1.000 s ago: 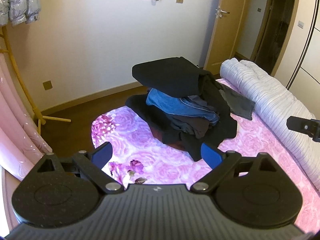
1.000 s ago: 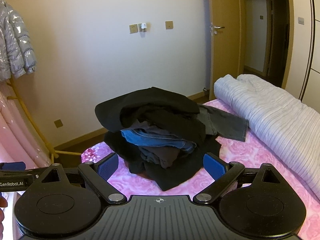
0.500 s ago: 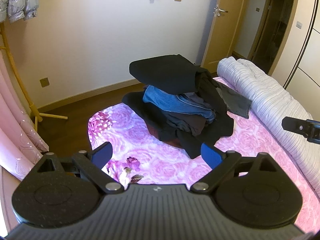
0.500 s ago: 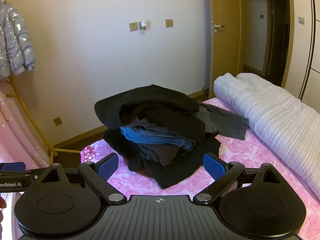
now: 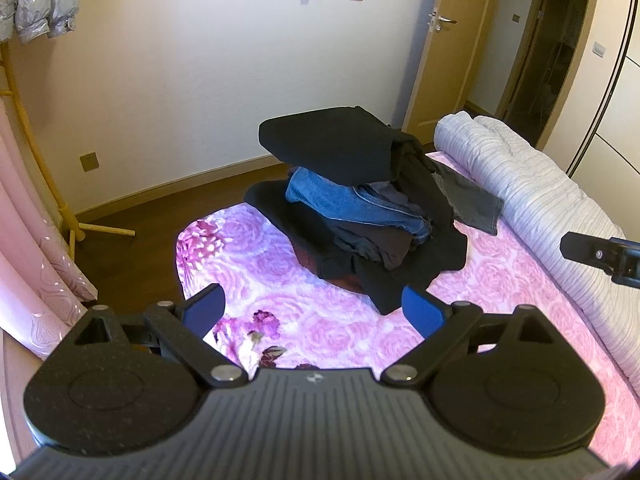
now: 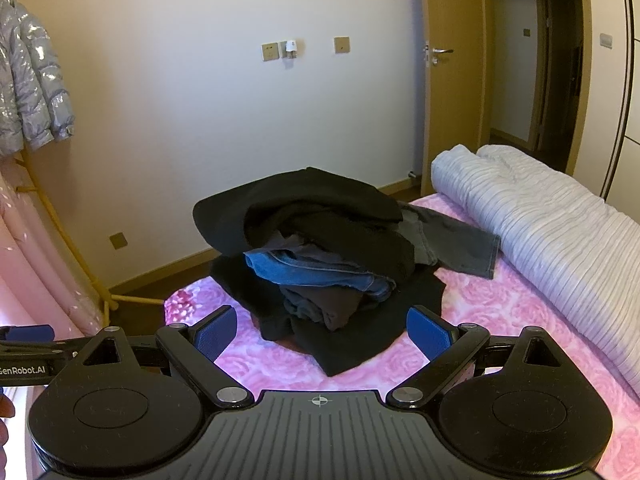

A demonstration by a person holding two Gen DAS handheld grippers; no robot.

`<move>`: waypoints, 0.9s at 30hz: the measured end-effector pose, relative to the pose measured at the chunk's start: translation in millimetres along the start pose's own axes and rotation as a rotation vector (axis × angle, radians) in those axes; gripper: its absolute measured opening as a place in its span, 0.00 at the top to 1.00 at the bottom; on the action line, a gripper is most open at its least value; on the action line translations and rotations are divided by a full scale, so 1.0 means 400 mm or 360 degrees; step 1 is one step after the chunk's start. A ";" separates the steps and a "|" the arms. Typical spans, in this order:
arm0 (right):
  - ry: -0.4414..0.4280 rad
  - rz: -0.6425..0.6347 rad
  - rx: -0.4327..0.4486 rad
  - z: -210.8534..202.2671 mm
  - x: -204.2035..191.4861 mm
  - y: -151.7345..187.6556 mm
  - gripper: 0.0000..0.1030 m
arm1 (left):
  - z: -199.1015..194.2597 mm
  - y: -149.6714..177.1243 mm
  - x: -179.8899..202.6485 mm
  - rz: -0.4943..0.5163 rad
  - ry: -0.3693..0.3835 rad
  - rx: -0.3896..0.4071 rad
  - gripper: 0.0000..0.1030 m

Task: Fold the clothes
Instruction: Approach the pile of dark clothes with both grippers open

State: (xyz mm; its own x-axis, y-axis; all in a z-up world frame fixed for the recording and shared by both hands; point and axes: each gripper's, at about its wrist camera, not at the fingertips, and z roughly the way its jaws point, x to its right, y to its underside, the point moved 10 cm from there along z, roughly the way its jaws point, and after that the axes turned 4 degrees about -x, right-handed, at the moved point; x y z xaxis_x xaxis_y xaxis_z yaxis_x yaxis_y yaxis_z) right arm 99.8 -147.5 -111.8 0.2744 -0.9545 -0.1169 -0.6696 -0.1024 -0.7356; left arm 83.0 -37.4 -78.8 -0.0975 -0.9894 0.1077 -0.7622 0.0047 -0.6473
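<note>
Both grippers' jaws gape wide, empty, facing the clothes pile [image 5: 360, 208], denim legs trailing right.

Your left gripper [image 5: 314, 312] hangs in the air with its two blue-padded fingers [image 5: 206, 312] spread wide, nothing between them. Your right gripper [image 6: 322, 334] is level with it, its fingers [image 6: 428, 334] equally wide apart and empty. Each shows in the other's view: the right one's tip at the far right of the left view, the left one's arm at the left edge of the right view. Neither touches anything.
</note>
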 end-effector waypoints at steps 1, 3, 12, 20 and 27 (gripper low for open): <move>-0.0001 -0.0001 -0.0001 0.001 0.000 0.000 0.08 | 0.000 0.001 0.001 0.0001 -0.0001 0.0000 0.09; -0.0002 0.0000 -0.0001 0.001 -0.001 0.000 0.08 | 0.000 0.002 0.002 0.0004 -0.0001 -0.0001 0.09; -0.0021 0.0022 0.0000 0.002 0.001 0.002 0.08 | -0.006 -0.001 0.006 0.0015 -0.0014 0.0004 0.09; -0.0072 0.0040 0.0026 -0.009 -0.003 -0.002 0.08 | -0.037 -0.001 -0.006 0.0029 -0.0061 0.0025 0.09; -0.0109 0.0032 0.0027 -0.014 -0.008 0.002 0.08 | -0.052 0.000 -0.023 0.0060 -0.0098 0.0037 0.09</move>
State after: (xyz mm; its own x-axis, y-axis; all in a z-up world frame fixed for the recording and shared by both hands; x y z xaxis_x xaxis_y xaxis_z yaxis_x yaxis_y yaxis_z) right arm 94.5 -146.0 -108.4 0.3079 -0.9348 -0.1769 -0.6637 -0.0778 -0.7439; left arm 70.8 -25.4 -64.1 -0.0859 -0.9956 0.0370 -0.7435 0.0393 -0.6676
